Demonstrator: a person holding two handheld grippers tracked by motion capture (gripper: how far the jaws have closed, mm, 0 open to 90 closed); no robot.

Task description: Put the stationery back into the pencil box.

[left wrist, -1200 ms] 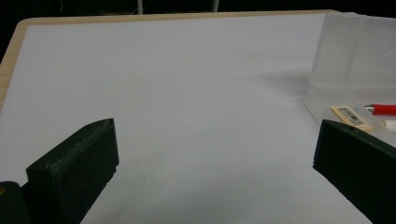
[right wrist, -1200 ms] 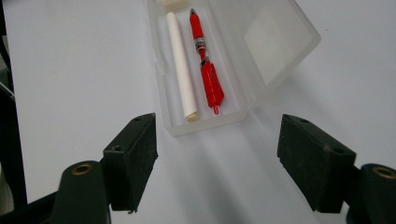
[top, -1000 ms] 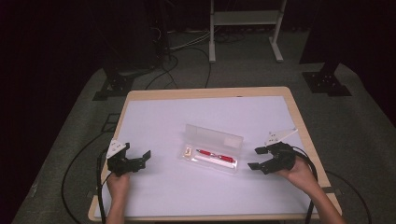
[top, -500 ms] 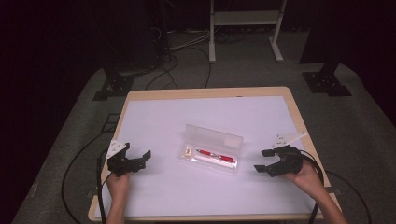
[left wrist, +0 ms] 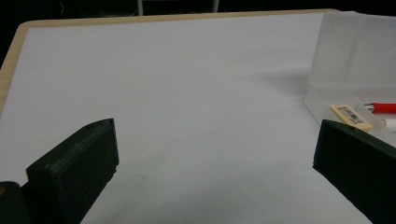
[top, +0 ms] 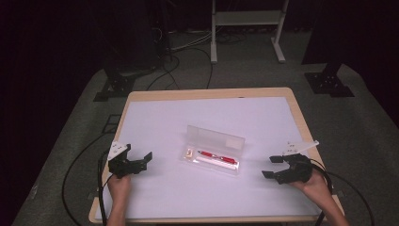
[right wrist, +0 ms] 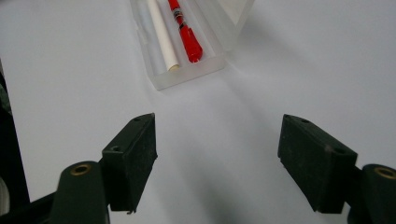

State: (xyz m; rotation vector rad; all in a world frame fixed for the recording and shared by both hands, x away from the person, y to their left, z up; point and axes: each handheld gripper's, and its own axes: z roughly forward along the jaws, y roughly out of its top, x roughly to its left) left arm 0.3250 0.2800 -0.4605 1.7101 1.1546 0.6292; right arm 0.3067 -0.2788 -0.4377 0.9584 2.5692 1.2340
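Two grippers flank the open pencil case [top: 214, 150] on the desk [top: 155, 117], both spread and empty; its long axis points toward the nearer right gripper [top: 274, 166], left gripper [top: 145, 160] farther

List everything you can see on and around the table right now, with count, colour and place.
clear plastic pencil case: 1, transparent, table centre, lid open.
red pen: 1, red, inside the case.
white stick: 1, white, inside the case beside the pen.
small beige eraser: 1, beige, at the case's left end.
wooden table with white mat: 1, light wood and white.
white metal stand: 1, on the floor behind the table.
left gripper: 1, black, front left, jaws open.
right gripper: 1, black, front right, jaws open.
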